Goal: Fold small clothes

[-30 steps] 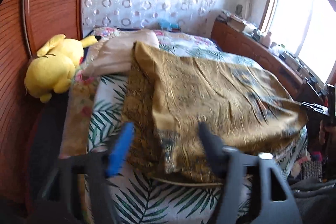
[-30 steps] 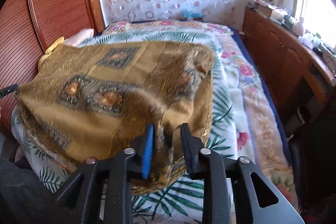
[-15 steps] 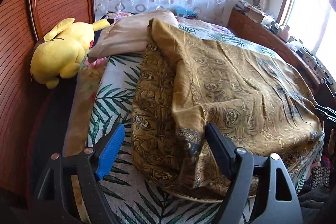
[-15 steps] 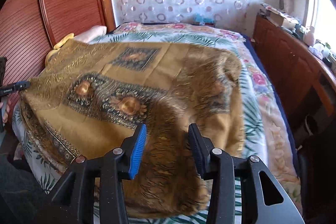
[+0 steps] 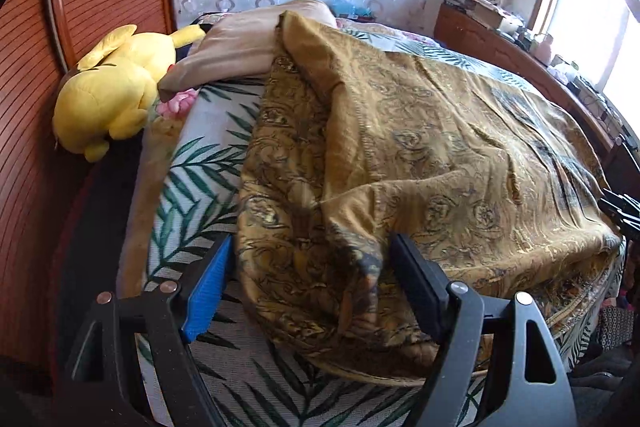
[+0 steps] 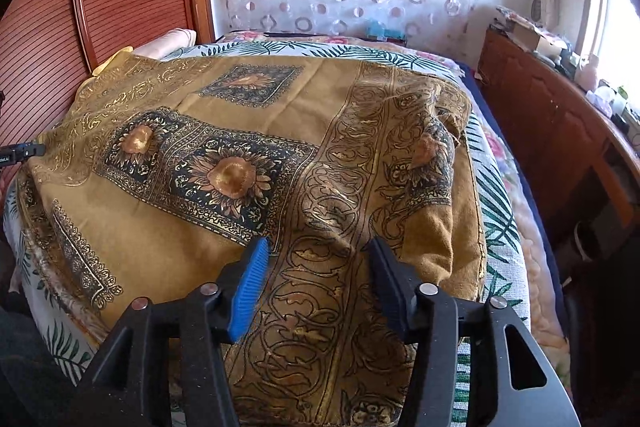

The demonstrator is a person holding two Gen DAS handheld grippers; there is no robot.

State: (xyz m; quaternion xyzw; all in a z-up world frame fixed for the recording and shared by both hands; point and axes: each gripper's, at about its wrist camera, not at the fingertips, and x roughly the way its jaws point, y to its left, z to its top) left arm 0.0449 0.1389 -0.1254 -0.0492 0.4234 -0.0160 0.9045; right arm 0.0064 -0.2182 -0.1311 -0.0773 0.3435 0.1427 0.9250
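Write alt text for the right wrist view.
The right gripper hovers with jaws opening over a golden-brown patterned cloth, which lies spread on a leaf-print bed cover; its pads do not press the fabric. A wooden cabinet stands to the right.

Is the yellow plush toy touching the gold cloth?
Apart. The left wrist view shows leaf-print bedsheet between the yellow plush toy and the gold cloth.

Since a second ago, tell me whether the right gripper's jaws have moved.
Yes. The right gripper jaws have spread and are opening, freeing the gold patterned cloth lying on the leaf-print bedspread.
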